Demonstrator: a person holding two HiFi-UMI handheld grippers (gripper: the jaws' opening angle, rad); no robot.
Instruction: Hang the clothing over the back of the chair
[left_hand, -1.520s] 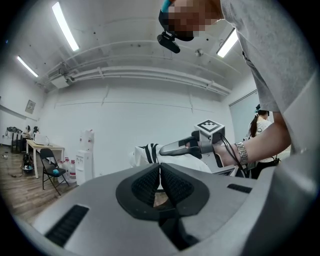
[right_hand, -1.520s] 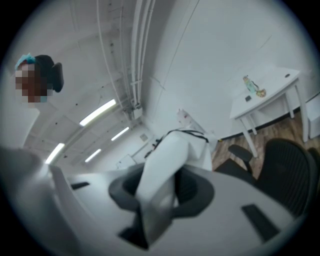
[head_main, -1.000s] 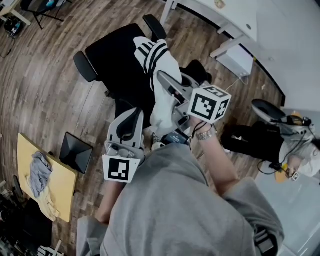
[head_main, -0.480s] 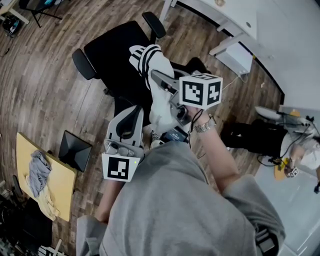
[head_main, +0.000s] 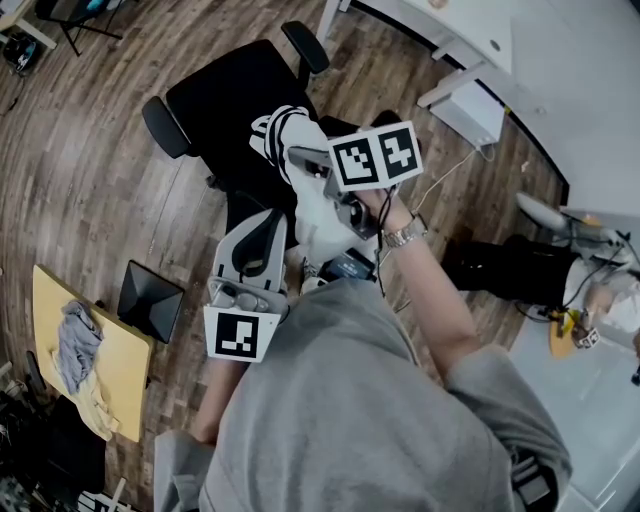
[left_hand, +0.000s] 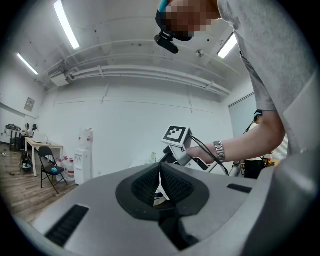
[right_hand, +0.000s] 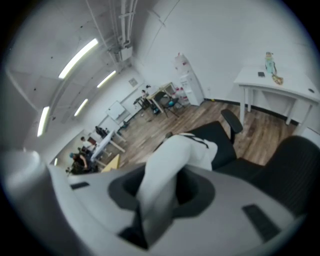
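White clothing (right_hand: 170, 160) pinched by left claw (left_hand: 159, 186) and right claw (right_hand: 160, 197) above chair (head_main: 220, 100).

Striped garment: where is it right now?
Head view, centre: the striped garment is clamped in the right gripper, hanging over the black chair.

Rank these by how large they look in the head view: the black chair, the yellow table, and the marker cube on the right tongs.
1. black chair, even though it is partly covered
2. yellow table
3. marker cube, which is nearest the camera, so it looks larger than it really is
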